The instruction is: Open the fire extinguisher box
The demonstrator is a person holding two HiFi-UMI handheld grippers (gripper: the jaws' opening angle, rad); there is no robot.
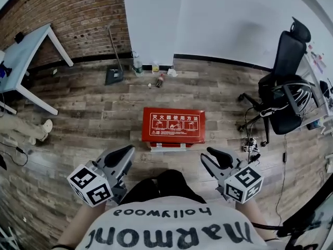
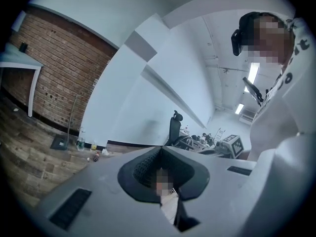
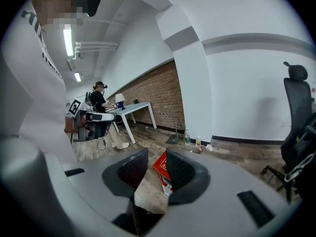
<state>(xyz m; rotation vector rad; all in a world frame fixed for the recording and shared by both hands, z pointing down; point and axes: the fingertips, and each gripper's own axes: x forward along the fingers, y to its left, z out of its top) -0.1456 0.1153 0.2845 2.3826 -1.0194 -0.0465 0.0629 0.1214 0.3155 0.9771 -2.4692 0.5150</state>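
Nearest the head camera is the person's white T-shirt (image 1: 171,230) with dark lettering, on the near side of the fire extinguisher box (image 1: 174,124). That box lies flat on the wooden floor (image 1: 93,113), which runs out around it on every side. Its red face and white printed panel are turned up, and it looks shut.

Beyond the box stands a white wall (image 1: 218,20), and beyond it to the left a brick wall (image 1: 78,14). A black office chair (image 1: 285,82) stands well off to the right of the box. A pale surface (image 1: 26,56) on white legs stands well off to its left.

The left tongs (image 1: 122,155) hang on the near left of the box, clear of it. Their jaws are pressed together with nothing between them. The right tongs (image 1: 218,158) hang on the near right of the box, also clear of it. Their jaws stand partly apart and hold nothing, and the right gripper view shows the red box on the floor through the gap.

A long-handled dustpan (image 1: 114,74) leans at the wall beyond the box to the left. A clear bottle (image 1: 137,66) stands just right of the dustpan, and a small dark bottle (image 1: 160,80) lies between that wall and the box.
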